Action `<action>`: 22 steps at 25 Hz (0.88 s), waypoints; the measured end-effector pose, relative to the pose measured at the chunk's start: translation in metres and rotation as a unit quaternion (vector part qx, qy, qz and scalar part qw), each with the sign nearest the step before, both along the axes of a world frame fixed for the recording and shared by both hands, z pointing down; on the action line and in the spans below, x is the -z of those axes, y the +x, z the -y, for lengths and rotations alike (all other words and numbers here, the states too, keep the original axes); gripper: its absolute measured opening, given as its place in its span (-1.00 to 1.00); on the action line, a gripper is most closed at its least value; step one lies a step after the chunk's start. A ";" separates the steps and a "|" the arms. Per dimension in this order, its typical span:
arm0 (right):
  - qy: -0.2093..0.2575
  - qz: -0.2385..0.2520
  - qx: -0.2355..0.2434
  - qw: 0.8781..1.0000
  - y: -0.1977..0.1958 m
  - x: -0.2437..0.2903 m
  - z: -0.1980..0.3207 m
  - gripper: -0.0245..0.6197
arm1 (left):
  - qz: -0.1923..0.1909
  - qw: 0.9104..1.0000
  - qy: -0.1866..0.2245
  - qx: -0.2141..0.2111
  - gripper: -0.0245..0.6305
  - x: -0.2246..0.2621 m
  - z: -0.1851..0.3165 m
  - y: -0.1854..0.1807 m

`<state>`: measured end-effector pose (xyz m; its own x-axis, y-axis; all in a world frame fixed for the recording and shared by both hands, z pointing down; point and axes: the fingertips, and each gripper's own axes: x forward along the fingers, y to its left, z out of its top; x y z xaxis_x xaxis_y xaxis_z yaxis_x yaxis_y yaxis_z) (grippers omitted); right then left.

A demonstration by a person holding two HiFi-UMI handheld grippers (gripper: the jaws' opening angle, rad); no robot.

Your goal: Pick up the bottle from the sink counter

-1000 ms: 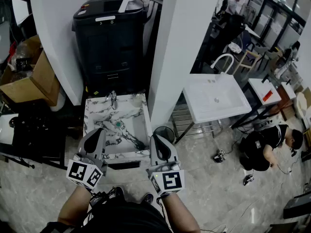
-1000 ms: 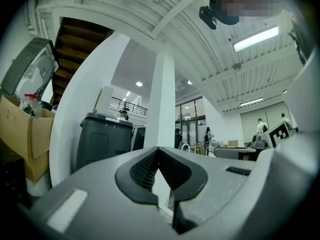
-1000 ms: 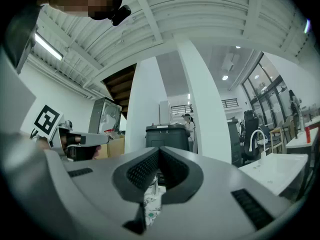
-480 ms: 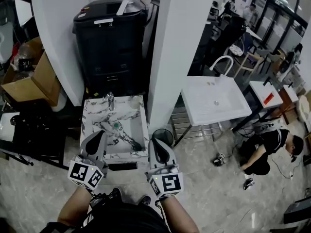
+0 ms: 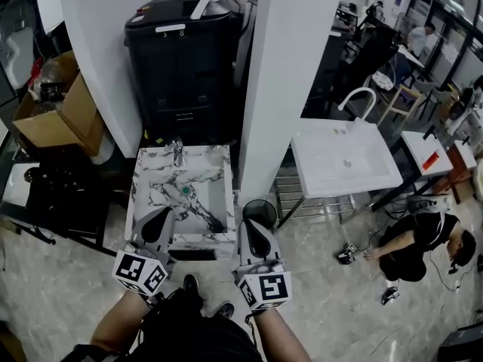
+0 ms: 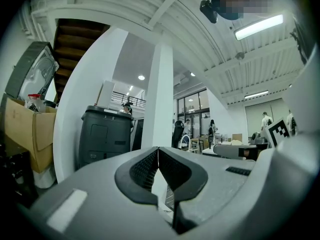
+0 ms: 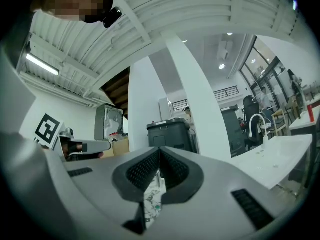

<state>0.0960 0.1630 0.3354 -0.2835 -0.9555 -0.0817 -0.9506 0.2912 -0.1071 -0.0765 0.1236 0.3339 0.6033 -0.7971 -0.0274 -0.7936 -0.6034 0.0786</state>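
Two clenched, empty tools, our left gripper (image 5: 157,223) and right gripper (image 5: 253,232), hover at the front edge of the marble sink counter (image 5: 142,173) — we cannot pick out the bottle there, and a shut-jawed reach could topple it.

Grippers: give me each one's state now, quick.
Left gripper: claw closed, holding nothing.
Right gripper: claw closed, holding nothing.

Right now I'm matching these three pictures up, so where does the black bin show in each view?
Head view: black bin at top centre, behind the marble sink.
Left gripper view: bin left of centre.
Right gripper view: bin at centre.
Shared landmark: the white pillar, just right of the bin in all three.
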 end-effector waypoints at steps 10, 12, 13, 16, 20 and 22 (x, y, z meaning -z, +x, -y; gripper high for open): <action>-0.030 0.004 -0.015 0.999 0.011 -0.023 0.061 -0.90 | -0.002 1.000 -0.018 -0.022 -0.92 -0.018 0.071 0.022; -0.037 0.000 -0.023 0.999 0.015 -0.026 0.079 -0.90 | -0.004 0.999 -0.022 -0.032 -0.93 -0.021 0.093 0.029; -0.040 -0.003 -0.027 0.999 0.017 -0.027 0.089 -0.90 | -0.003 0.999 -0.024 -0.036 -0.93 -0.023 0.104 0.032; -0.058 -0.005 -0.031 0.998 0.016 -0.037 0.120 -0.90 | -0.003 0.998 -0.034 -0.045 -0.93 -0.035 0.137 0.035; -0.077 -0.002 -0.029 0.997 0.008 -0.052 0.157 -0.90 | 0.003 0.997 -0.050 -0.059 -0.92 -0.054 0.170 0.039; -0.080 -0.003 -0.031 0.996 0.005 -0.054 0.173 -0.90 | 0.007 0.996 -0.059 -0.067 -0.93 -0.066 0.186 0.043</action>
<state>0.1014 -0.0104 0.3894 -0.2245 -0.9716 0.0750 -0.9669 0.2126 -0.1409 -0.0337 -0.0621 0.4001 0.7040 -0.7066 0.0709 -0.7081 -0.6909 0.1458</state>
